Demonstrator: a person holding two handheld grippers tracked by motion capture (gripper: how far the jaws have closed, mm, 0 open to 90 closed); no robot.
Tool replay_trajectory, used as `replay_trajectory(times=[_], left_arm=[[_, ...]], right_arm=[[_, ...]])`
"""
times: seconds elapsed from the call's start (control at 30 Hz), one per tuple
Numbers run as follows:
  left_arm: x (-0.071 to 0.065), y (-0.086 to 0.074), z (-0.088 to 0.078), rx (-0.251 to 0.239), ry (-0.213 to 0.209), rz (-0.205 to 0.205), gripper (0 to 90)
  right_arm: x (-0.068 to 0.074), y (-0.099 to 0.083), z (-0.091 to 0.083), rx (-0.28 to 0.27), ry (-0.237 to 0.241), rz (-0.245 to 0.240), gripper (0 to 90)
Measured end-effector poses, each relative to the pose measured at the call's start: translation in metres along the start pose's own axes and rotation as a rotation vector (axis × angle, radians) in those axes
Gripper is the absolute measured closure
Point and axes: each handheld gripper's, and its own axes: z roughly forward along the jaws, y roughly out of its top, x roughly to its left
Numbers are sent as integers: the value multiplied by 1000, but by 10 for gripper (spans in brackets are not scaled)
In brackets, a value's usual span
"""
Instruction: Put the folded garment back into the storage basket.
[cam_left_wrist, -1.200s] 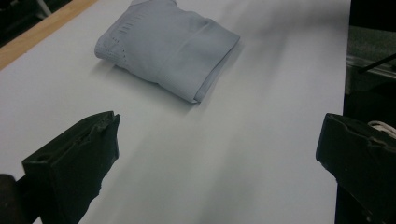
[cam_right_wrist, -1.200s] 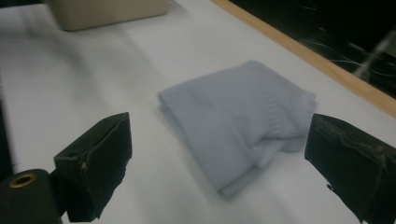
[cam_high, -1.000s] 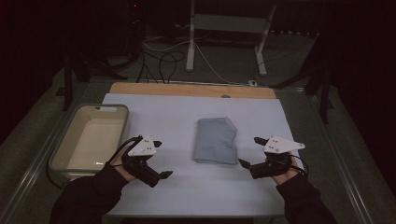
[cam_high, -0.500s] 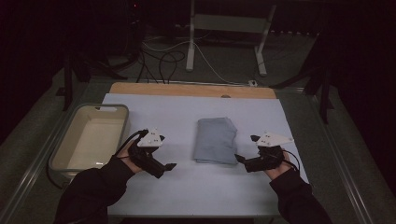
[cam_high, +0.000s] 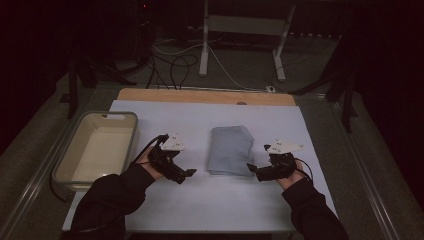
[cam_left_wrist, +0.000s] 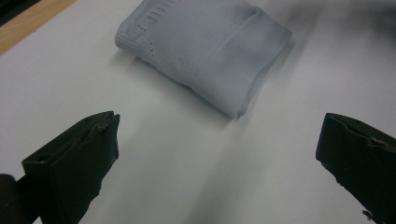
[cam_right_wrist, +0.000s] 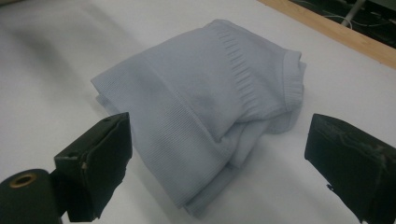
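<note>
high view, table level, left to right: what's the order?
Beige tub → left tool, jaws open → folded pale blue garment → right tool, jaws open, at the garment's near right corner.

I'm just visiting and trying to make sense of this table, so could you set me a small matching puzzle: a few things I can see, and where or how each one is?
Things:
1. folded pale blue knitted garment
2. cream rectangular plastic tub
3. left tool
4. right tool

Places or states:
A. at the table's left edge
B. jaws open, beside the garment's near right corner
C. middle of the white tabletop
D. jaws open, left of the garment, apart from it

Pairs: 1-C, 2-A, 3-D, 4-B
</note>
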Motion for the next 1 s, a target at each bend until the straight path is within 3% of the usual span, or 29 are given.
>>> replay_trajectory(times=[0.23, 0.6, 0.8, 0.87, 0.9, 1.0], left_arm=[[4, 5, 11, 17, -9, -16, 0], [14, 10, 39, 48, -38, -94, 0], [20, 13, 54, 69, -41, -164, 0], [23, 14, 57, 79, -44, -200, 0], [26, 15, 61, 85, -51, -240, 0], [29, 16, 64, 96, -61, -273, 0]], right_arm=[[-2, -1, 5, 7, -4, 6, 77], [-6, -5, 13, 24, -21, 27, 77], [-7, -9, 16, 34, -30, 33, 77], [-8, -9, 17, 35, -29, 36, 78], [-8, -10, 17, 35, -29, 44, 77], [-9, -11, 18, 37, -30, 45, 77]])
